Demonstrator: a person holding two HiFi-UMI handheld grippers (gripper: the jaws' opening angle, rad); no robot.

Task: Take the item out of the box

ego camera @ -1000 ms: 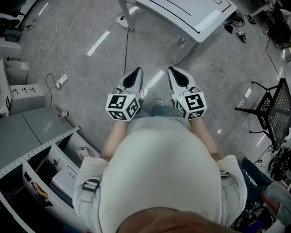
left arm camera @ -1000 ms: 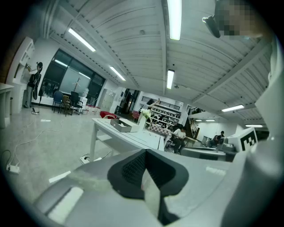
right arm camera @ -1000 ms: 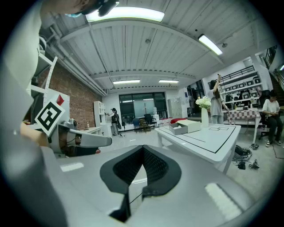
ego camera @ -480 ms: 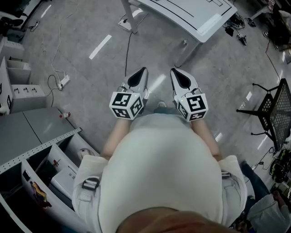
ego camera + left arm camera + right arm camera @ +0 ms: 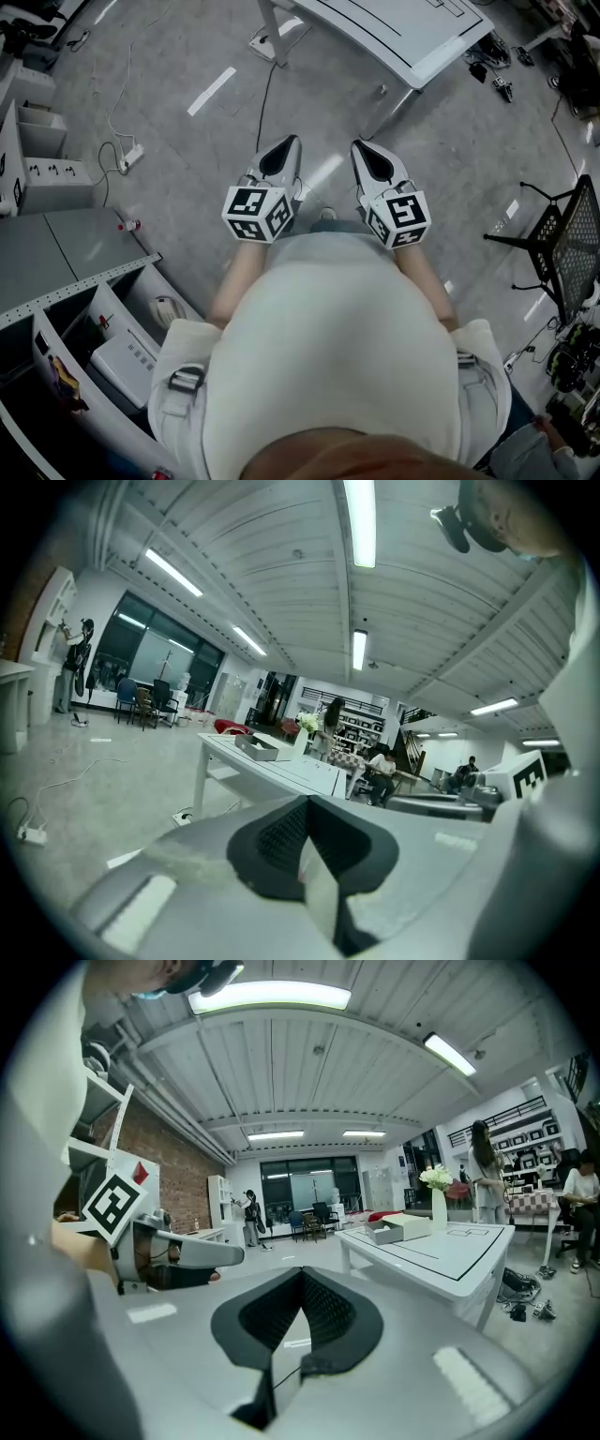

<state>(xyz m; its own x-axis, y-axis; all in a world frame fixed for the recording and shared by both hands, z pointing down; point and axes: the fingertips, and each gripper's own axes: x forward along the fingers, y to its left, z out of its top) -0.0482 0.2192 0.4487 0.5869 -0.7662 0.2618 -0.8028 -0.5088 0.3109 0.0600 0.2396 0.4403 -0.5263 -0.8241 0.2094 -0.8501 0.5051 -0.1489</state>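
Note:
An open grey box (image 5: 255, 747) lies on the white table (image 5: 281, 769), a few steps away across the floor. It also shows in the right gripper view as the box (image 5: 398, 1230), beside a vase of white flowers (image 5: 438, 1199). What it holds is hidden from here. In the head view only the table's near edge (image 5: 394, 37) shows. I hold both grippers side by side in front of my body, pointing toward the table. The left gripper (image 5: 286, 142) (image 5: 307, 803) is shut and empty. The right gripper (image 5: 361, 147) (image 5: 302, 1274) is shut and empty too.
Grey shelving (image 5: 66, 281) with bins stands close on my left. A black mesh chair (image 5: 562, 234) is on the right. A power strip (image 5: 129, 155) and cables lie on the floor, and table legs (image 5: 270, 33) stand ahead. Several people sit or stand far off.
The head view has shifted slightly, with the shelving sliding left and down. Both grippers stay shut and nearly in the same place in front of me.

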